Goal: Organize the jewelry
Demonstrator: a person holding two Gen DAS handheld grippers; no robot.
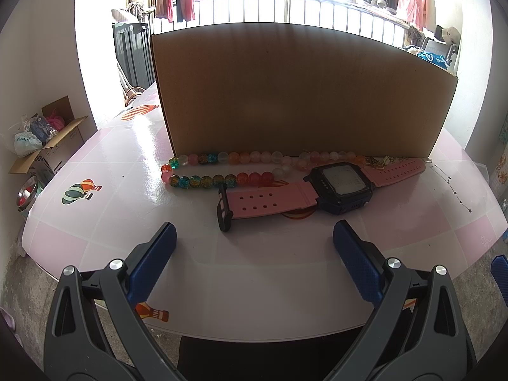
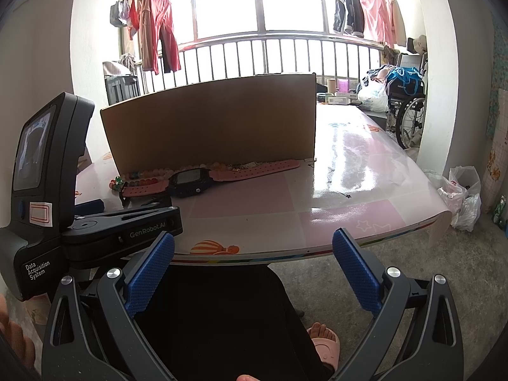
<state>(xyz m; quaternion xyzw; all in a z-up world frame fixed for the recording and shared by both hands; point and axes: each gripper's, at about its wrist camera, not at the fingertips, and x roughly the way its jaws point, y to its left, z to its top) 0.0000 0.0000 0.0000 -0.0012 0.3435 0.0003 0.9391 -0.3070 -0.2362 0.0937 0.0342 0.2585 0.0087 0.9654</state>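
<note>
Lying before the cardboard box (image 1: 301, 92), pink watch (image 1: 339, 187) just beside bead necklace (image 1: 222, 168), left gripper (image 1: 254, 241) and right gripper (image 2: 253, 247) near, jaws apart, empty.

Surface (image 1: 285, 285): glossy pink-and-white checks, balloon decals (image 1: 81, 191). Ahead of the left hand-held gripper a cardboard panel (image 1: 295, 95) stands upright on it. Beyond the panel, a railing (image 2: 279, 54) and bright windows, with red clothes (image 2: 158, 28) hanging far left and pink ones (image 2: 379, 16) far right. Off to the left, an open carton (image 1: 54, 139) stuffed with bags. Right of the right hand-held gripper: wheelchair (image 2: 409, 111), plastic bags (image 2: 463, 193) on concrete floor.
</note>
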